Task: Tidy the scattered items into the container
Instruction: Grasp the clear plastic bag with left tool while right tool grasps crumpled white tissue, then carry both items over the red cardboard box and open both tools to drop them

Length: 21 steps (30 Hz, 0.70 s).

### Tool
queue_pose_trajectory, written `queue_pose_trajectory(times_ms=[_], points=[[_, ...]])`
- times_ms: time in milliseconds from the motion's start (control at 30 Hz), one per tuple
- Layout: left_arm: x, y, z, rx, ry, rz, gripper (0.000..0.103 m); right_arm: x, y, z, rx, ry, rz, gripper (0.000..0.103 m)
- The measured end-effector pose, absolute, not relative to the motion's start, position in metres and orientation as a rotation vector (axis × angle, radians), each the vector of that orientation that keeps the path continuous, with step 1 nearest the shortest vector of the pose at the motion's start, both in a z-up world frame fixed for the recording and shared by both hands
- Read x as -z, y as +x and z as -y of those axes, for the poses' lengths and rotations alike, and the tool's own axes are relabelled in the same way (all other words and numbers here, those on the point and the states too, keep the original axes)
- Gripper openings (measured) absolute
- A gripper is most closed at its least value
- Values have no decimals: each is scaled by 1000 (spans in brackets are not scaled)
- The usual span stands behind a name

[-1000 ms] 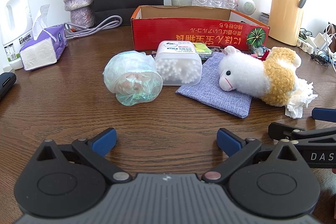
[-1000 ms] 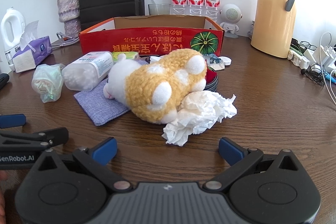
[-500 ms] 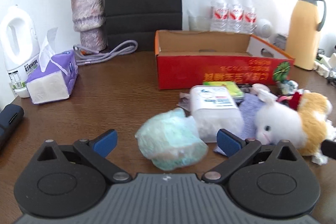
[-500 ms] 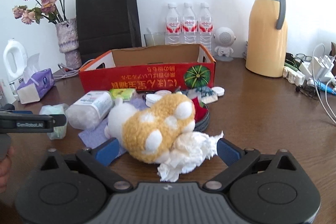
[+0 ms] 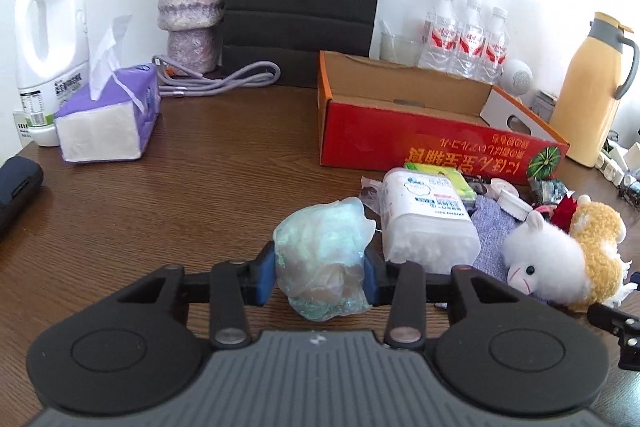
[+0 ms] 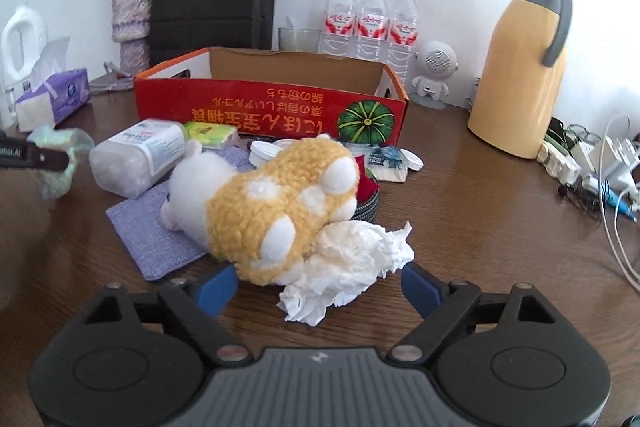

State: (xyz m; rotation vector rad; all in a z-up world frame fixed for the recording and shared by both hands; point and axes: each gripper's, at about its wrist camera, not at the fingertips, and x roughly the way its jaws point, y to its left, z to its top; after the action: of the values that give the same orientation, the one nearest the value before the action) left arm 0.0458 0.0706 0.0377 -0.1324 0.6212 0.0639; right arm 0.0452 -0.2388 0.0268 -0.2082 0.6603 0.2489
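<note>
Box (image 5: 400, 143) looks empty; nothing tidied yet. Left claw (image 5: 320, 273) has just been closing and now clamps the bag (image 5: 322, 255), box ahead and right of it. Right claw (image 6: 320, 285) has been closing but stands apart, plush (image 6: 276, 211) and tissue (image 6: 352, 259) between its pads. Remaining clutter lies ahead on the surface (image 5: 180, 195).

Glossy wood-grain table (image 5: 208, 183), printed cardboard box (image 5: 400, 139), crinkly translucent plastic bag (image 5: 324, 255), fleecy plush toy (image 6: 276, 211).

Dark wooden surface (image 6: 480, 211); carries red cardboard box (image 6: 272, 107), tissue pack (image 5: 108, 119), purple cloth (image 6: 148, 227), yellow jug (image 6: 520, 67).
</note>
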Motion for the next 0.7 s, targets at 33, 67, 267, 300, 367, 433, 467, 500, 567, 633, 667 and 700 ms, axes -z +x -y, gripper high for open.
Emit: queue_pose_trajectory(times_ms=[33, 67, 267, 300, 367, 433, 467, 500, 567, 633, 667, 700], points=[[-41, 41, -71, -69, -135, -610, 42, -30, 43, 237, -290, -247, -684, 85], [-45, 36, -71, -72, -135, -598, 42, -34, 39, 238, -329, -280, -698, 85], [-57, 13, -65, -78, -132, -573, 42, -47, 41, 277, -267, -213, -721, 85], [-58, 12, -62, -74, -128, -580, 42, -46, 47, 281, -253, -175, -708, 85], [-61, 5, -54, -61, -118, -572, 42, -40, 59, 279, -260, -146, -695, 85], [-65, -2, -48, -51, -104, -561, 42, -31, 75, 273, -254, -135, -715, 80], [-67, -6, -45, -49, -98, -553, 42, -26, 80, 270, -261, -125, -725, 74], [-69, -10, -44, -48, -95, -550, 42, -20, 84, 270, -281, -104, -749, 56], [-70, -20, -42, -44, -96, -540, 42, -20, 79, 276, -298, -24, -749, 33], [-71, -29, -40, -46, -87, -542, 42, -23, 65, 278, -277, -24, -746, 19], [-71, -34, -38, -45, -77, -542, 42, -24, 54, 281, -254, -26, -738, 18], [-72, -39, -36, -44, -63, -534, 42, -25, 42, 284, -242, -19, -731, 18]])
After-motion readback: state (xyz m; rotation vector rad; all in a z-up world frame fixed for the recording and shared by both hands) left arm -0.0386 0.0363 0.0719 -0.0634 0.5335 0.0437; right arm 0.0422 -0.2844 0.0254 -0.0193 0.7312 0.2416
